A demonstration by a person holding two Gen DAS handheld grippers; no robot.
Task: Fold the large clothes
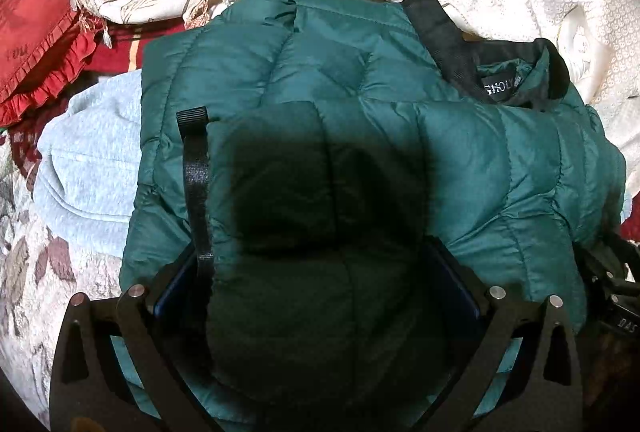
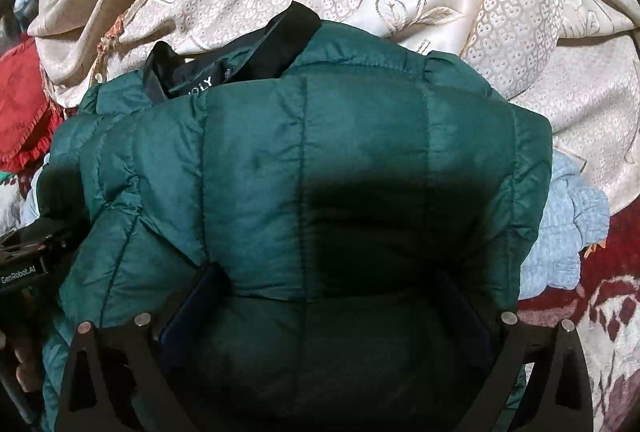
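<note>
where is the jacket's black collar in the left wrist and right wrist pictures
Left wrist: black collar at upper right, on the far edge of the green puffer jacket.
Right wrist: black collar at upper left of the green puffer jacket.
Shared landmark: white lettered neck label inside the collar.

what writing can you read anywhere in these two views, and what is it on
"GenRobot.AI" on the left gripper, seen at the edge of the right wrist view.
"DAS" on the right gripper, at the edge of the left wrist view; the rest is cut off.
"OLY" on the neck label of the green jacket; its start is hidden. The same label appears upside down in the left view.
Writing on the red cushion is too faint to read.
</note>
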